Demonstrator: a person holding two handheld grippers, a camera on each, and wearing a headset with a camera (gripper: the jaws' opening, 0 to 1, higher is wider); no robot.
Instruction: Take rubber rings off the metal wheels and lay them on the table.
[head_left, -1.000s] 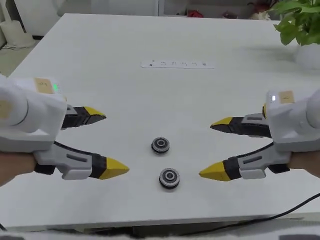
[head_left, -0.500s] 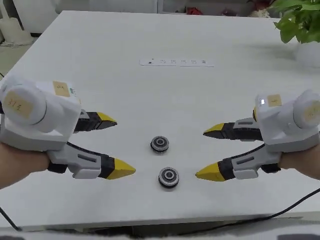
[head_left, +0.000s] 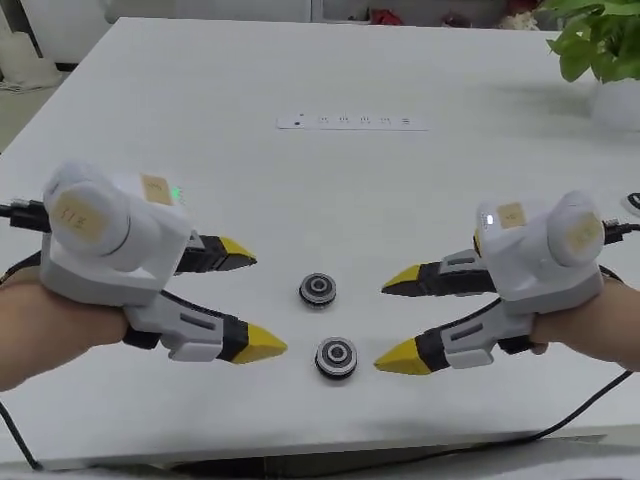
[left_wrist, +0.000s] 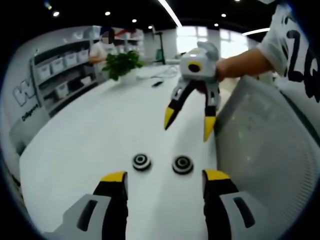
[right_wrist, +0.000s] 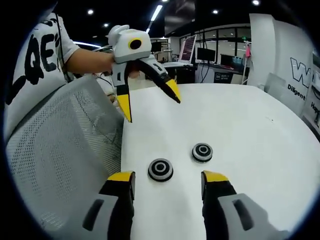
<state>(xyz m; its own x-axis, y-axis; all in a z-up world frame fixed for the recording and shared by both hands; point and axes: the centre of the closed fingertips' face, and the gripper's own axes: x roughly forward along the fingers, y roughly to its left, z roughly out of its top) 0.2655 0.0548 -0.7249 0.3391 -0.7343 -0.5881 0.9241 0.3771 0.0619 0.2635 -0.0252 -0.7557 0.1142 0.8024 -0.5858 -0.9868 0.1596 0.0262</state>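
White and almost bare, the desk (head_left: 300, 190) is carrying very little, and from where I am standing the person is holding both tools low over its near edge. The left hand-held gripper (head_left: 265, 304) is hovering with its yellow-tipped jaws spread wide and nothing between them. The right hand-held gripper (head_left: 382, 325) is facing it from the other side, likewise gaping and gripping nothing. They are pointing at each other across the work, which looks to me like bracketing a wheel so that one tool can be steadying it while the other is peeling. Between the tips, touching neither, the nearer wheel (head_left: 335, 357) and the farther wheel (head_left: 318, 290) are lying flat just beside one another. Each is wearing its dark rubber ring (right_wrist: 150, 171) around the metal hub, so I am judging that no ring is off yet. Farther out, a power strip (head_left: 345, 122) is sitting mid-desk, a potted plant (head_left: 595, 40) is standing at the far corner, and a cable (head_left: 560, 425) is trailing off the near edge.
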